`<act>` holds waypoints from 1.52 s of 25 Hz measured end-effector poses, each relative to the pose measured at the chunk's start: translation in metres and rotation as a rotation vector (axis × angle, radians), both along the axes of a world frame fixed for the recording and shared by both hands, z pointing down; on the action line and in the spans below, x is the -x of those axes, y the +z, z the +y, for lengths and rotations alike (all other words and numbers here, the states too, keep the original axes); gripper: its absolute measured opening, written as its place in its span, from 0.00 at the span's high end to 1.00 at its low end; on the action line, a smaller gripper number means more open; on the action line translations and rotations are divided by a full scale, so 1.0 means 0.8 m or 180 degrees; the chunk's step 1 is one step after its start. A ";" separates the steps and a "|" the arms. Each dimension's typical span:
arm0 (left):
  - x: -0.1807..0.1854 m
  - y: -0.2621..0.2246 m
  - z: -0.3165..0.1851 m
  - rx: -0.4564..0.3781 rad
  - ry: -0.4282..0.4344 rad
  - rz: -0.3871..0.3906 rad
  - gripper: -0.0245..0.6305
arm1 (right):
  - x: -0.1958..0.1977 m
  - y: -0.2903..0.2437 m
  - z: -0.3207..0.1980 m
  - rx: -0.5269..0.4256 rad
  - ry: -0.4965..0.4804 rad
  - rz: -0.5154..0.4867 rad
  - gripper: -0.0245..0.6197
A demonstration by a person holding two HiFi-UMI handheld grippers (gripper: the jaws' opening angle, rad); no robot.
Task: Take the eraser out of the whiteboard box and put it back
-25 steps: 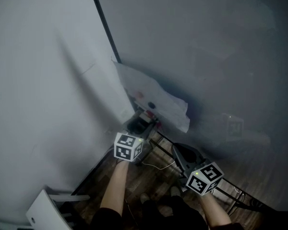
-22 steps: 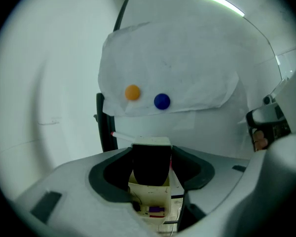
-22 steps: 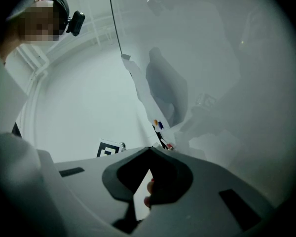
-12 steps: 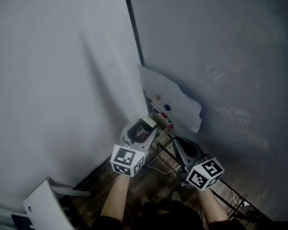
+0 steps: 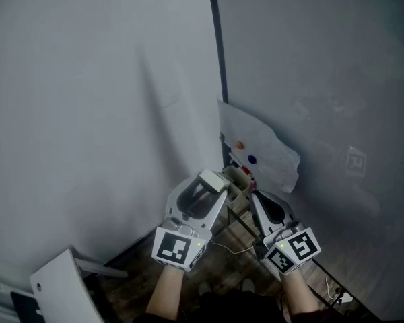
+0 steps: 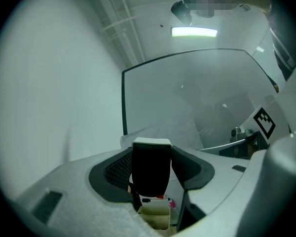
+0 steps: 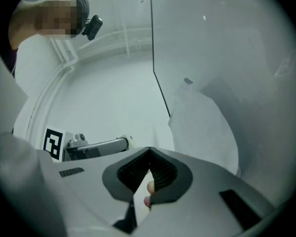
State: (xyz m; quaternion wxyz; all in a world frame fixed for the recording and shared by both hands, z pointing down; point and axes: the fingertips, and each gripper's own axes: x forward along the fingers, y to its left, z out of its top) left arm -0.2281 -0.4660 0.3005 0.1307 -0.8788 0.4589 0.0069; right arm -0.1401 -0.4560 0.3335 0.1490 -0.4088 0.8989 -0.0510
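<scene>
Plainly, eraser (image 6: 151,167) in marker-cubed left gripper (image 5: 205,188)

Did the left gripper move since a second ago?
Yes. The left gripper, holding the eraser, rose up from the whiteboard box, closer to the head camera.

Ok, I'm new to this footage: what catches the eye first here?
The black eraser with its white back, clamped in the left tongs, close to the small beige whiteboard box. Beyond the box, a crumpled white sheet hangs on the whiteboard.
</scene>
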 end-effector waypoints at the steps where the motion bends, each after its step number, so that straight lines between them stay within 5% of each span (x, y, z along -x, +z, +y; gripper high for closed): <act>1: 0.003 -0.006 0.005 -0.0029 -0.0006 0.0022 0.60 | 0.003 -0.005 0.002 -0.0052 0.0006 0.0035 0.96; 26: 0.017 0.009 -0.008 0.0036 0.0074 0.0154 0.60 | 0.014 -0.003 -0.008 -0.0065 0.0058 0.0017 0.96; 38: 0.007 0.085 -0.048 0.0468 0.0140 0.0216 0.60 | 0.009 0.046 -0.016 0.0243 0.0164 0.0141 0.96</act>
